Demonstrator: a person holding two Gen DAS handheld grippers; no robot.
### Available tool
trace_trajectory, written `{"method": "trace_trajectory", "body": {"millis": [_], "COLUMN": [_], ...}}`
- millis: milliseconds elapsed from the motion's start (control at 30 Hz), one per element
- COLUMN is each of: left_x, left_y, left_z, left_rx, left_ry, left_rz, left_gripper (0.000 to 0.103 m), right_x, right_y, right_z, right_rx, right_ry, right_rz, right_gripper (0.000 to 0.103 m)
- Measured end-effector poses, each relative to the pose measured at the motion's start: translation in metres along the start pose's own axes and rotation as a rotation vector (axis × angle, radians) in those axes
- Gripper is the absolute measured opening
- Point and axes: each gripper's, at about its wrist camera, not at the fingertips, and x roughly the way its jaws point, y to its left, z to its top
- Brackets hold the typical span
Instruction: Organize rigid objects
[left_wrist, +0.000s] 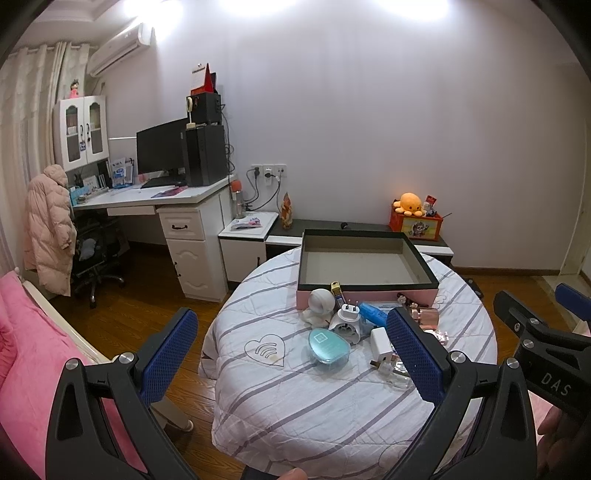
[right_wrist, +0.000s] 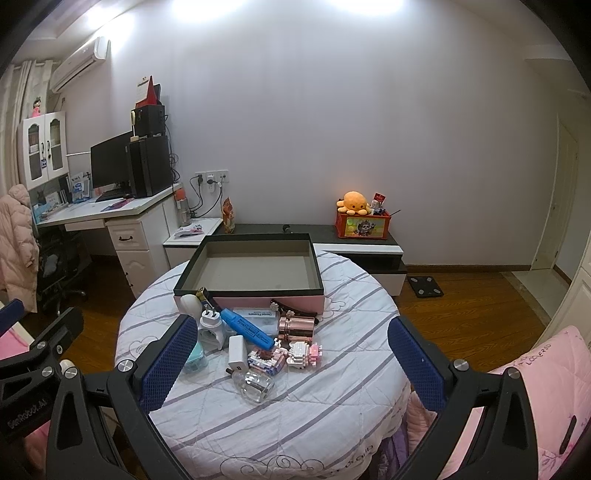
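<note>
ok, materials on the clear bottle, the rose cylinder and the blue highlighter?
Clear bottle: looks like glass, or clear hard plastic; see-through with bright glints. Rose-gold cylinder: probably metal or metallised plastic; mirror-like, ribbed, reflecting its surroundings. Blue highlighter: plastic, smooth semi-gloss, with a printed label. Both grippers are open, touching nothing.

Both wrist views face the table (left_wrist: 332, 387) from nearby.

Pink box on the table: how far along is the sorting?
Nothing looks done: the pink box is empty. Nothing is in hand; the left gripper and right gripper are both open, back from the pile. Left: the blue highlighter, white charger, glass bottle, rose-gold cylinder, teal case and the rest of the pile.
</note>
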Motion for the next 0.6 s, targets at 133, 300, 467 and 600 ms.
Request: {"method": "trace_trajectory", "body": {"millis": [133, 300, 467, 600], "left_x": [0.007, 0.027, 0.054, 0.089], "left_y": [0.002, -0.001, -0.006, -0.011], "left_z": [-0.001, -0.003, -0.01, -0.024], "left_rx": [-0.001, 0.0, 0.018, 0.035], "left_ry": [0.012, 0.036, 0.079, 0.144], "left_rz": [0.003, -0.005, -0.014, -0.014], "left_gripper": [0.103, 0.103, 0.103, 0.103], "right_x": [0.004, 0.017, 0.043, 0.076], "right_y": [0.001, 0.0, -0.007, -0.016], "right_z": [0.0, 0.0, -0.003, -0.015], "right_rx": [-0.003, -0.002, 0.003, 0.006], "right_ry": [0.01, 0.038, 0.078, 0.139], "right_rz": [0.002, -0.004, 0.008, 0.014], "right_gripper": [0.103, 0.103, 0.103, 0.103]}}
